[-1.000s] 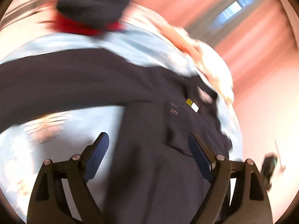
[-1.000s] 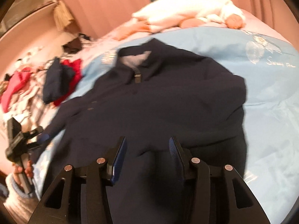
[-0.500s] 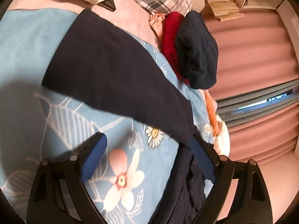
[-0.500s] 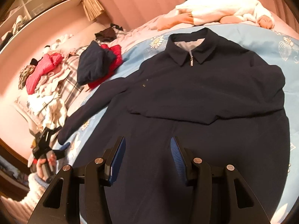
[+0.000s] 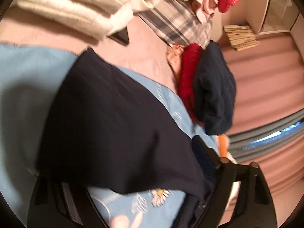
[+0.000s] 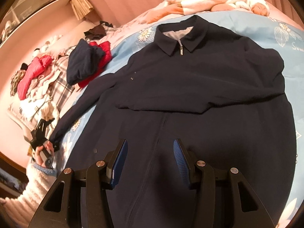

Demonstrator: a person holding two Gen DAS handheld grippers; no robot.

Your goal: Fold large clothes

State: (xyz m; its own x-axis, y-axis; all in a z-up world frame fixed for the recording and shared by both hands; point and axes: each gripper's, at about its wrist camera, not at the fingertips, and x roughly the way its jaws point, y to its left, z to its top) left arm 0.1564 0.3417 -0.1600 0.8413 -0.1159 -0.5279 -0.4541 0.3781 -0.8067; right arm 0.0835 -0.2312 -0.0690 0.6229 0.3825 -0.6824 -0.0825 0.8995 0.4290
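Here, at the bed's [image 6: 262,21] left edge, left gripper [image 6: 49,133] at the cuff of the navy jacket's [image 6: 199,87] outstretched sleeve [image 5: 106,117], jaws just narrowed with the cuff between them, actual pinch impossible to tell through the blur. Spread flat across the blue floral cover, collar toward the pillows [image 6: 205,0], the jacket itself. Above its lower front, right gripper [image 6: 150,158], half open, empty.
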